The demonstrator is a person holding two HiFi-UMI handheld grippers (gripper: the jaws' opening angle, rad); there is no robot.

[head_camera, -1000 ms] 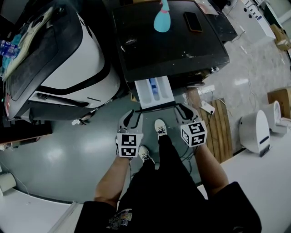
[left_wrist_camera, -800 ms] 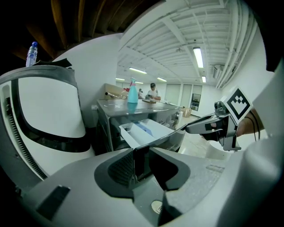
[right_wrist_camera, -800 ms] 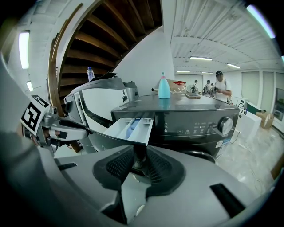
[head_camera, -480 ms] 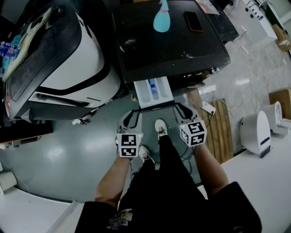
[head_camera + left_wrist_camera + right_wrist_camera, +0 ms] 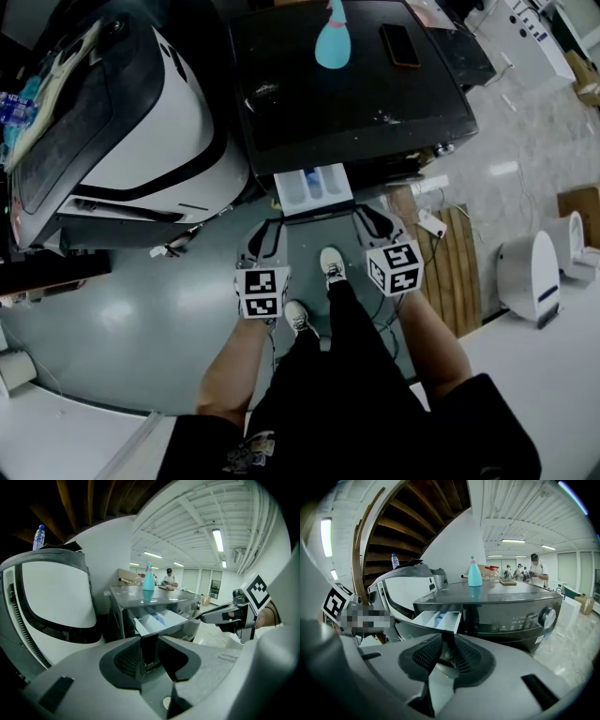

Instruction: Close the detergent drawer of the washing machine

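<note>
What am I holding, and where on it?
The detergent drawer, by its dark front panel: the left gripper, whose jaws have just been closing, clamps its left end, and the right gripper its right end.

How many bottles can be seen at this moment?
2. A teal bottle stands on top of the dark washing machine; a clear water bottle with a blue cap shows just beyond the white appliance on its left. More may be hidden there.
</note>
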